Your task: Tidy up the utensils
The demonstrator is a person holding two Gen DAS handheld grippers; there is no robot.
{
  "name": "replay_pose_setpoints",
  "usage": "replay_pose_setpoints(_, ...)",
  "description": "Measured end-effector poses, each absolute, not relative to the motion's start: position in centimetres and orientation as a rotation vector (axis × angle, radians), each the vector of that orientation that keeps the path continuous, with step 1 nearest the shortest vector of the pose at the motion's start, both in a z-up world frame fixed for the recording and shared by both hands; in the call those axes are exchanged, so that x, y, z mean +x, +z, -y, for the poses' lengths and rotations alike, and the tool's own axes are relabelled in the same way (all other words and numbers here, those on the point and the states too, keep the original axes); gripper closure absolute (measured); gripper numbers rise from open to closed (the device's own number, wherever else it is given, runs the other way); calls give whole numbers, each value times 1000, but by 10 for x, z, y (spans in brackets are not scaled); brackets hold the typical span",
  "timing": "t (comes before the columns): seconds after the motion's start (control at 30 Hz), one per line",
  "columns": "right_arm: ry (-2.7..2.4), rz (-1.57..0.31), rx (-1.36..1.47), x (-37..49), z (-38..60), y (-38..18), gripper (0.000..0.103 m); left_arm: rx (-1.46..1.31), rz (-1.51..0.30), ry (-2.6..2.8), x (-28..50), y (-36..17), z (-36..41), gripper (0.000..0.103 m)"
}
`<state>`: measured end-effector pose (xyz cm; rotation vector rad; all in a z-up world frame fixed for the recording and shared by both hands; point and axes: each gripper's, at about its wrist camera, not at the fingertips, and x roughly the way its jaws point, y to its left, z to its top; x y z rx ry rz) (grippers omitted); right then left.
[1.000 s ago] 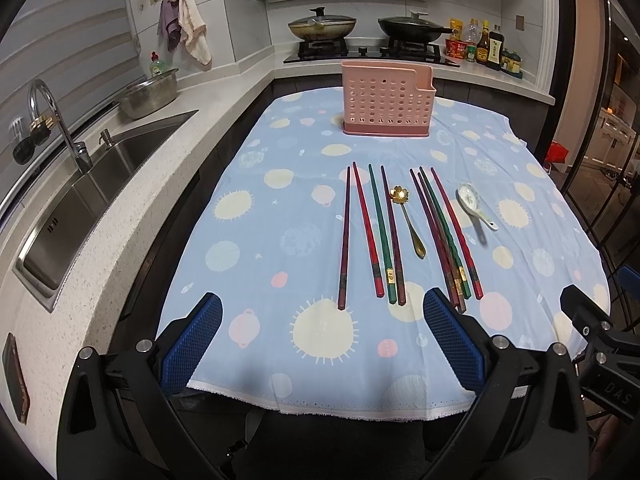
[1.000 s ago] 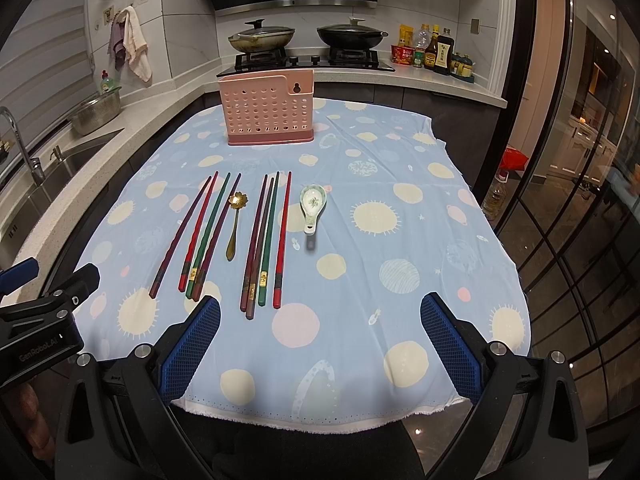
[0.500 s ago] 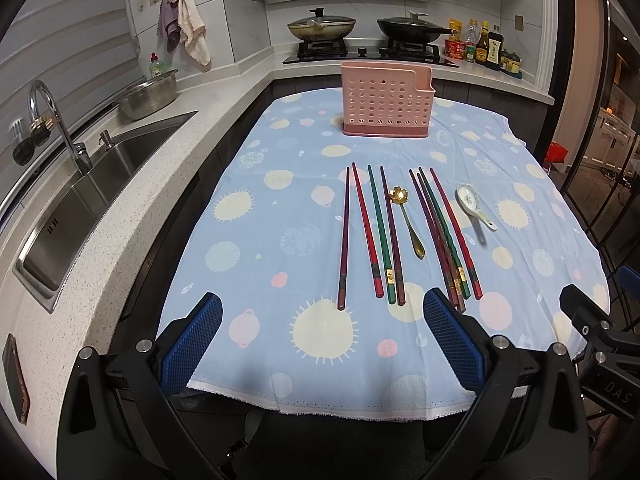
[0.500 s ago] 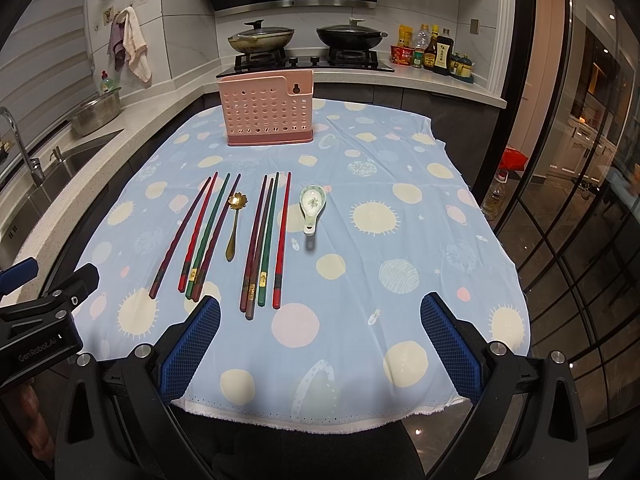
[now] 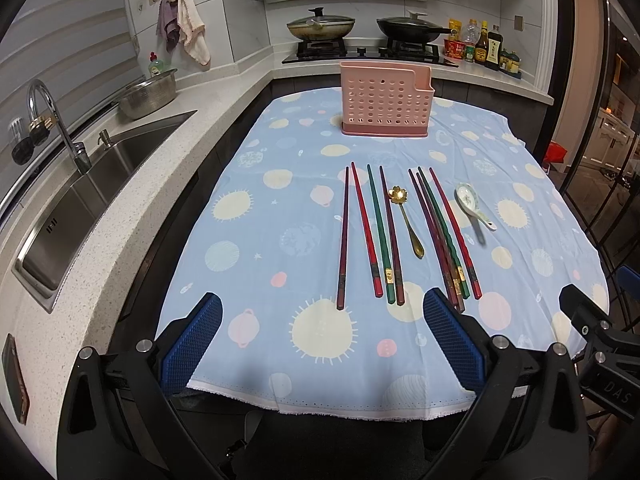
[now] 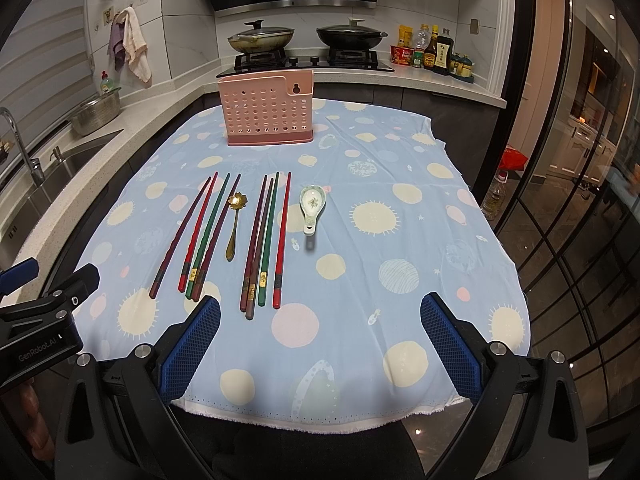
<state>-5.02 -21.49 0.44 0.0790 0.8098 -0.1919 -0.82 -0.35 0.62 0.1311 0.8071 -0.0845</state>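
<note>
Currently pink perforated plastic holder (image 5: 386, 102) upright at desk's far end, contents unseen | chopsticks (image 6: 262, 240), gold spoon (image 5: 407, 220), ceramic spoon (image 6: 313, 203) on cloth | both tongs (image 5: 322, 346) (image 6: 320, 346) apart, unmoved.

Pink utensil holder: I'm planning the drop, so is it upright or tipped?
Upright: the pink utensil holder stands on its flat base on the tablecloth, opening upward.
</note>
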Motion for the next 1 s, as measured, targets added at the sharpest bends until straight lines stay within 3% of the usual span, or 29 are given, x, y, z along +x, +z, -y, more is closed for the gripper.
replay_pose_setpoints(0.7, -200, -831, 106, -44, 222, -2, 7, 71, -826, -78, 12, -2, -14, 7)
replay_pose_setpoints(1.0, -211, -871, 115, -19, 230, -15, 7, 67, -912, -96, 44, -37, -21, 7)
